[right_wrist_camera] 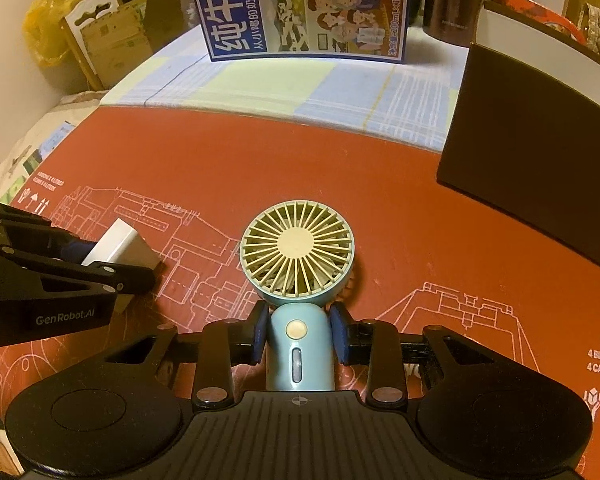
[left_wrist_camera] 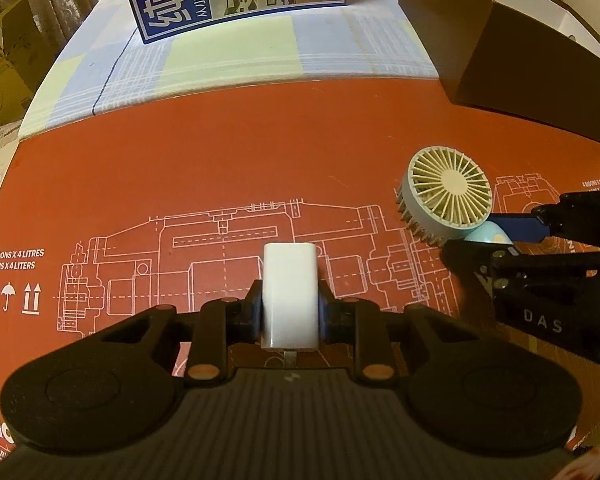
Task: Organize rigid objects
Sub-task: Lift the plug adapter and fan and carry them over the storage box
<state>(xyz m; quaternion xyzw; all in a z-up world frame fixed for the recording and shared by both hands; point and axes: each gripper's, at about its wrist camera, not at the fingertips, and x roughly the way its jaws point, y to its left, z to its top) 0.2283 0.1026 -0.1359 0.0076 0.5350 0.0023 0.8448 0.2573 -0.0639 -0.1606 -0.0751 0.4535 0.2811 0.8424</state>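
A white rectangular charger block (left_wrist_camera: 290,294) sits between the pads of my left gripper (left_wrist_camera: 290,314), which is shut on it just above the red cardboard sheet (left_wrist_camera: 240,152). The block also shows in the right wrist view (right_wrist_camera: 120,246), held by the left gripper (right_wrist_camera: 112,270). A small light-blue handheld fan (right_wrist_camera: 298,264) with a cream grille lies on the sheet. My right gripper (right_wrist_camera: 300,336) straddles the fan's handle; its blue pads sit close on either side with narrow gaps. The fan (left_wrist_camera: 448,196) and right gripper (left_wrist_camera: 496,236) show at the right of the left wrist view.
A dark brown open box (right_wrist_camera: 540,152) stands at the right; it shows in the left wrist view (left_wrist_camera: 532,64) too. A blue milk carton case (right_wrist_camera: 304,12) stands at the back on a checked tablecloth (right_wrist_camera: 280,88). A brown flask (right_wrist_camera: 456,0) stands behind the box.
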